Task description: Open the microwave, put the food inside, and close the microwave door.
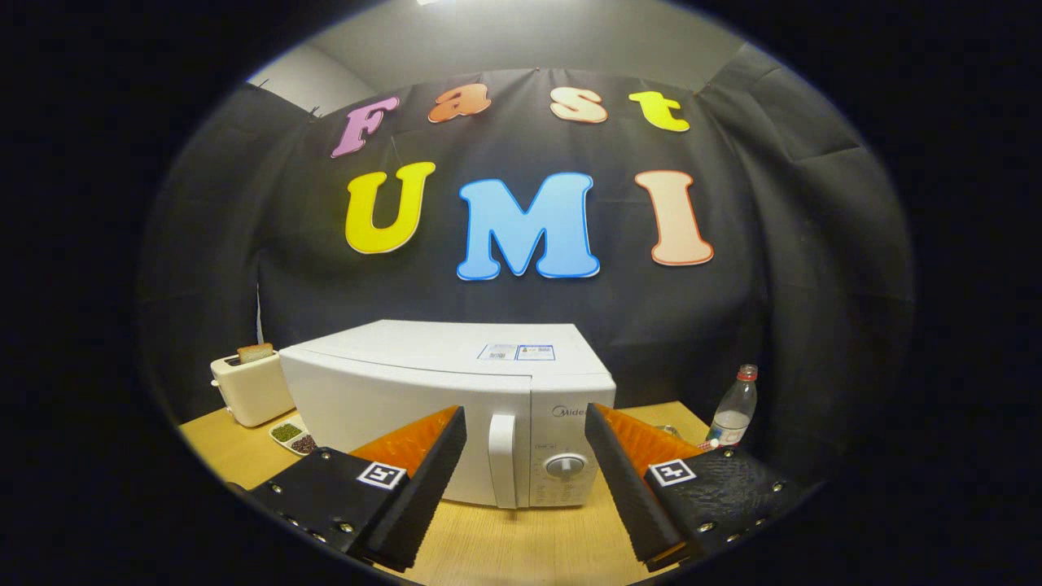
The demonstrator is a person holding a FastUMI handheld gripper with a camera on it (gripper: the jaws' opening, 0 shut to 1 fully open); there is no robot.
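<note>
A white microwave (407,382) stands on the wooden table (513,545) just ahead of my fingers, its door closed. The vertical door handle (502,460) and the control panel with a round dial (564,465) lie in line with the gap between my fingers, a short way beyond the tips. My gripper (525,427) is open, with nothing held between its fingers. A small white tray of food (293,435) with green and dark portions rests on the table left of the microwave, beside my left finger.
A cream toaster (251,389) with a slice of bread in it stands at the back left. A clear plastic bottle (733,411) with a red cap stands right of the microwave. The black cloth wall closes the space behind.
</note>
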